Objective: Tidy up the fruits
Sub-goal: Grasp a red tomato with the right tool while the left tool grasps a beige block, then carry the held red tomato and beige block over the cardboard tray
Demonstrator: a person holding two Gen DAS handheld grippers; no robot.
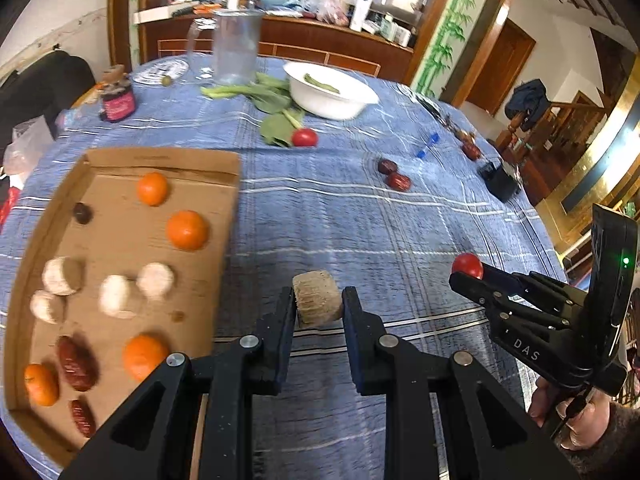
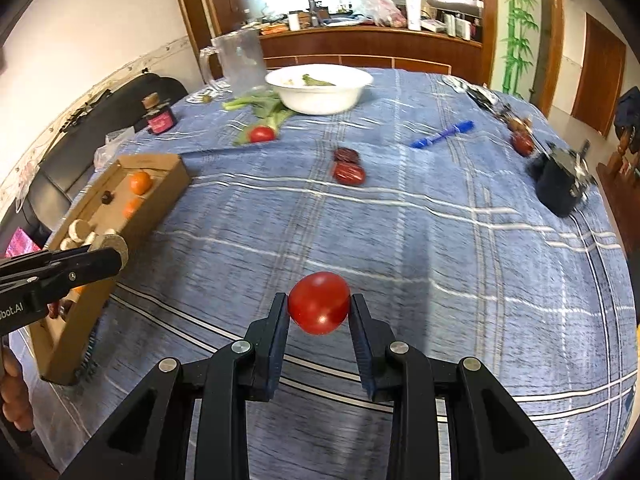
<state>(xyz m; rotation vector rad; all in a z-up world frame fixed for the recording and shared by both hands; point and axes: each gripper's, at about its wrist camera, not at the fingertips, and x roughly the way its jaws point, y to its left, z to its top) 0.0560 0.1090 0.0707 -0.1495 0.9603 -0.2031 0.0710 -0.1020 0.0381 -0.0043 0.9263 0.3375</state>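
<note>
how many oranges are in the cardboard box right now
4 in the cardboard box: far end, right side, near middle, near-left corner. The fingers could hide more.

The left gripper (image 1: 319, 312) is clamped on a pale, rough-sided cylinder chunk (image 1: 317, 298), held just right of the cardboard tray (image 1: 168, 160). Inside the tray lie four oranges (image 1: 187, 230), several white rounds (image 1: 155, 280) and dark red dates (image 1: 76, 362). To the right, the right gripper (image 1: 466, 276) pinches a small tomato (image 1: 468, 265) above the blue checked cloth (image 1: 340, 232) — two more dates (image 1: 394, 174) and another tomato (image 1: 305, 137) lie farther off.
</note>
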